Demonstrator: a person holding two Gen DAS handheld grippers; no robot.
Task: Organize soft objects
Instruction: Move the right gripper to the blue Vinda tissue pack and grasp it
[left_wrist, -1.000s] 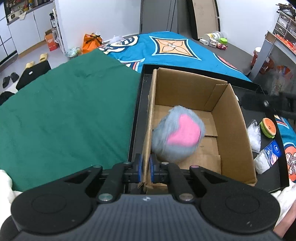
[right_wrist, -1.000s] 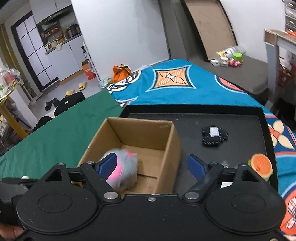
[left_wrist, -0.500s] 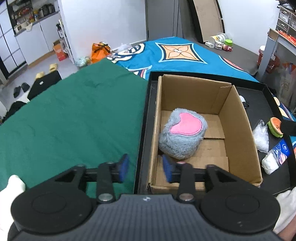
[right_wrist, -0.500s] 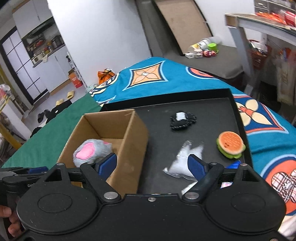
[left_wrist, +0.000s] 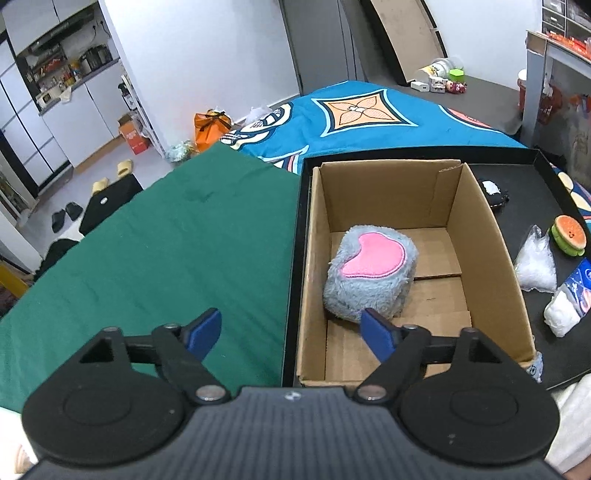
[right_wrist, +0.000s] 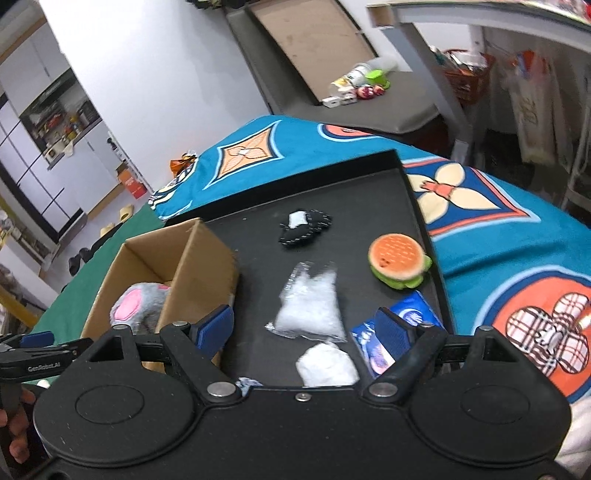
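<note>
Opening left gripper (left_wrist: 291, 334) astride cardboard box (left_wrist: 476, 218) wall, grey plush (left_wrist: 369, 273) inside, right gripper (right_wrist: 304, 326) wide, empty, above bare tray (right_wrist: 255, 229) floor

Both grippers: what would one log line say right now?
left gripper: opening, empty | plush: in box | right gripper: open, empty, over bag on tray

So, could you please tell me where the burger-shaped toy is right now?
The burger toy sits on the black tray near its right rim in the right wrist view, beyond the blue packet and right of the clear bag.
</note>
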